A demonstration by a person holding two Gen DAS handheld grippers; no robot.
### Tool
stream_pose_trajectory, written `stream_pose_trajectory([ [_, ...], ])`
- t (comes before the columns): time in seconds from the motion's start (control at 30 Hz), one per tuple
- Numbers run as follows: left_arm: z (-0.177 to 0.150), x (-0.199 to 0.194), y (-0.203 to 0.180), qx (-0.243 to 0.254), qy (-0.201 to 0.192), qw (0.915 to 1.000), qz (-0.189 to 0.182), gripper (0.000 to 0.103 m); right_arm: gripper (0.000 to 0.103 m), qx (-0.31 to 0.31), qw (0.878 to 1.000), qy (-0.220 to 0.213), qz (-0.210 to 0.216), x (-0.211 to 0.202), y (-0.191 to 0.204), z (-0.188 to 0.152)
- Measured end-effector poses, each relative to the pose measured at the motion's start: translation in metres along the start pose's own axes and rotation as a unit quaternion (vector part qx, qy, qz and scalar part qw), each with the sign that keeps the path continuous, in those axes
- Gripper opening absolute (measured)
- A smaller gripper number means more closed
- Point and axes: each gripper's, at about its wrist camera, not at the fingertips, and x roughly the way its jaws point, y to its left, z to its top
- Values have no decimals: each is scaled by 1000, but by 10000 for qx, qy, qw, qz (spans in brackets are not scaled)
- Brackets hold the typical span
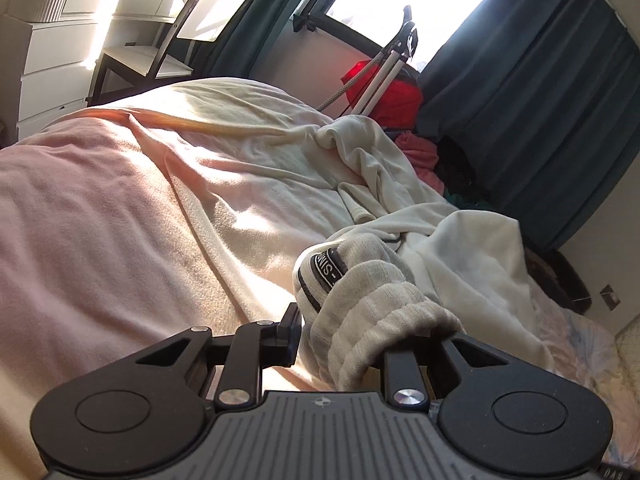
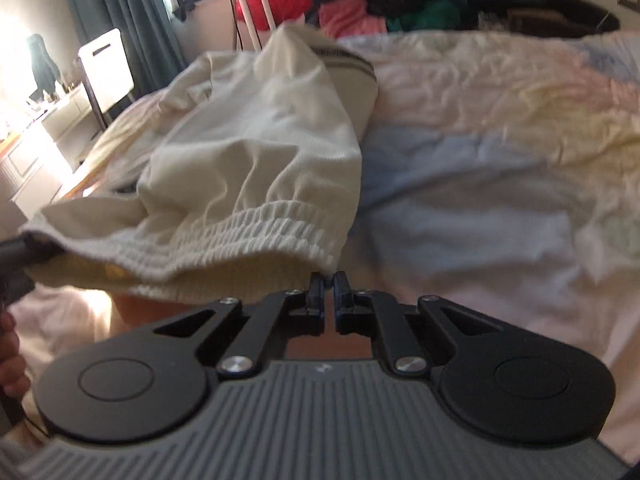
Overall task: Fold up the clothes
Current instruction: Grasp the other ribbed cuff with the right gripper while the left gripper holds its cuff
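Note:
A cream sweatpants-like garment (image 1: 400, 208) lies bunched on the bed. My left gripper (image 1: 360, 332) is shut on its ribbed elastic waistband (image 1: 372, 320), which bulges between the fingers; a black label shows on the band. In the right wrist view the same garment (image 2: 240, 168) hangs lifted above the bed, its ribbed band (image 2: 240, 236) stretched across. My right gripper (image 2: 329, 280) is shut on the band's right corner. The left gripper (image 2: 12, 264) shows at the left edge of the right wrist view, holding the other end.
The bed (image 1: 100, 208) carries a pink-cream blanket, pastel sheets in the right wrist view (image 2: 480, 160). Beyond it lie a clothes pile (image 2: 352, 12), a red bag (image 1: 384, 92), white poles, teal curtains (image 1: 540, 80), a chair (image 1: 168, 40) and white drawers (image 1: 52, 48).

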Motion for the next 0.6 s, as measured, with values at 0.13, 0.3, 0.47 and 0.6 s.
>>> stream_pose_trajectory([
  [0.13, -9, -5, -15, 573, 73, 9979, 289, 22, 10, 29, 9998, -164, 129, 1, 3, -11],
  [0.3, -21, -14, -35, 1542, 35, 9857, 673, 32, 39, -307, 9992, -259, 52, 9, 11, -9],
  [0.47, -37, -22, -56, 2534, -35, 9628, 937, 44, 49, -605, 9979, -157, -191, 17, 12, -18],
  [0.6, -58, -25, -77, 3802, -395, 9137, 1381, 48, 49, -618, 9965, -259, -509, 31, 10, -15],
])
